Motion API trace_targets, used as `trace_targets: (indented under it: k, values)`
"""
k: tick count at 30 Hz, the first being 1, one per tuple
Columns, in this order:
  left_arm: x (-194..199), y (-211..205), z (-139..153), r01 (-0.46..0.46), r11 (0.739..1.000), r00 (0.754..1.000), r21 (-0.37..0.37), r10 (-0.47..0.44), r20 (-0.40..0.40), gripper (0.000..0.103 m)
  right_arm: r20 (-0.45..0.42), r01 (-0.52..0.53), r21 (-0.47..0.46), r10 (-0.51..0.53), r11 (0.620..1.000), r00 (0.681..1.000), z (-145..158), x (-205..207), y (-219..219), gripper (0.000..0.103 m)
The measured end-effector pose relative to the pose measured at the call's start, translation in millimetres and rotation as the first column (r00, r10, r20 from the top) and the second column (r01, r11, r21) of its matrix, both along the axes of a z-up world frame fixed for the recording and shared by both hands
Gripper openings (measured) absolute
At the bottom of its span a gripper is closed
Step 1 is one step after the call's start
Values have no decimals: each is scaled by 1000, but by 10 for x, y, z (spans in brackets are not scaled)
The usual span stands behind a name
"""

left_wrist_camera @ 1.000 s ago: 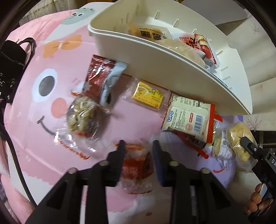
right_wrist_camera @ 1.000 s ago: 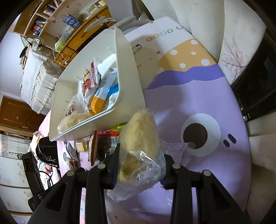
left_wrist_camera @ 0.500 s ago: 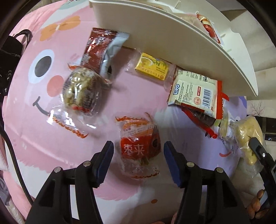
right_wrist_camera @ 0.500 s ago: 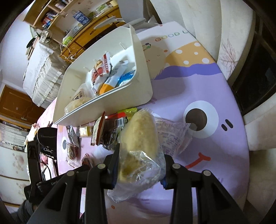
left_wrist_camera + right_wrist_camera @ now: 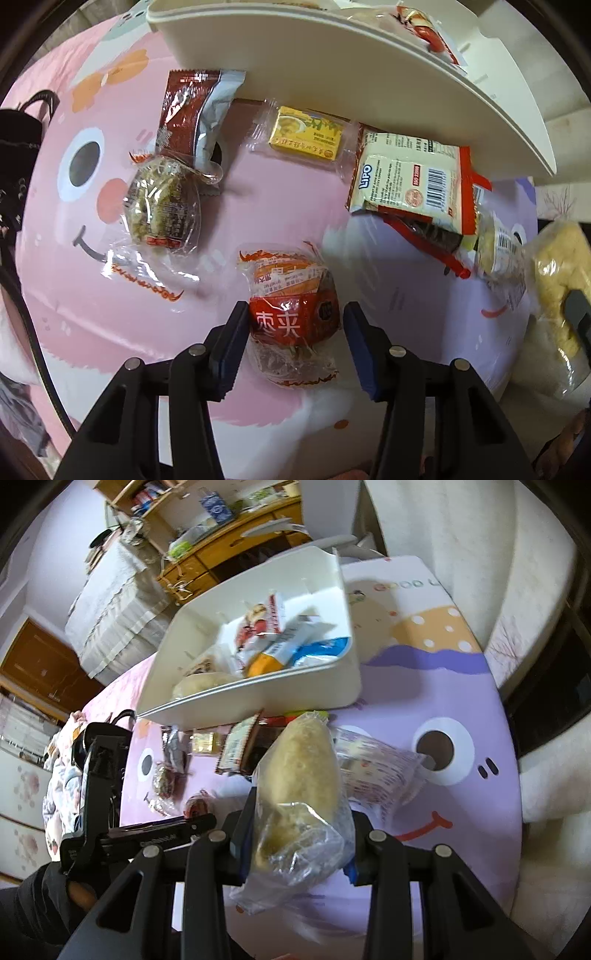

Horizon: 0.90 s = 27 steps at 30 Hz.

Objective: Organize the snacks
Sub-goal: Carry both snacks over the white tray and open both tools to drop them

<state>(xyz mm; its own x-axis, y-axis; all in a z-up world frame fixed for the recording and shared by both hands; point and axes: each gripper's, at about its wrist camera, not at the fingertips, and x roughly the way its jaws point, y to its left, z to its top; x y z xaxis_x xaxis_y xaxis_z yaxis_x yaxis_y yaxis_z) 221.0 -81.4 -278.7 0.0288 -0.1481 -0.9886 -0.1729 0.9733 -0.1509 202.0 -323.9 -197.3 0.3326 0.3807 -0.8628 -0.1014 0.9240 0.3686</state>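
My left gripper [image 5: 293, 332] is open, its jaws on either side of a red-wrapped snack [image 5: 291, 310] that lies on the pink mat. My right gripper [image 5: 299, 834] is shut on a clear bag holding a pale yellow pastry [image 5: 301, 775], held above the purple mat; it also shows in the left wrist view [image 5: 561, 280]. The white bin [image 5: 258, 698] holds several snacks and stands behind, also in the left wrist view [image 5: 332, 62]. Loose snacks lie before it: a brown packet [image 5: 188, 114], a clear-wrapped oat cake [image 5: 162, 206], a yellow bar [image 5: 306, 136] and a Lipo pack [image 5: 410, 184].
A cartoon-print mat [image 5: 92, 295] covers the table. A black bag [image 5: 14, 147] sits at the left edge. Another clear-wrapped pastry [image 5: 373, 771] lies by the right gripper. A wooden cabinet [image 5: 229, 550] stands beyond the table.
My left gripper opened off the red-wrapped snack, drew back, then came forward so its jaws flank it again. My right gripper rose and drew back with the pastry bag.
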Motion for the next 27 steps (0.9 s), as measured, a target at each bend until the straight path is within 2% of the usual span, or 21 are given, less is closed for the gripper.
trace_targets:
  k: [9,21,27]
  values:
    - [189,-62,456,57,997,998,54,-58,24,50,117,-92,-27,95,995,989,261,80,204,36]
    - [530,97,1324,105,991,981,83,-117,154,50,270,-122,-115,150,986,951,537,431,287,36]
    - [780,112,1595,104,988,966,110,-127,227,51,312,-115,-126,150,985,938,595,641,260,36]
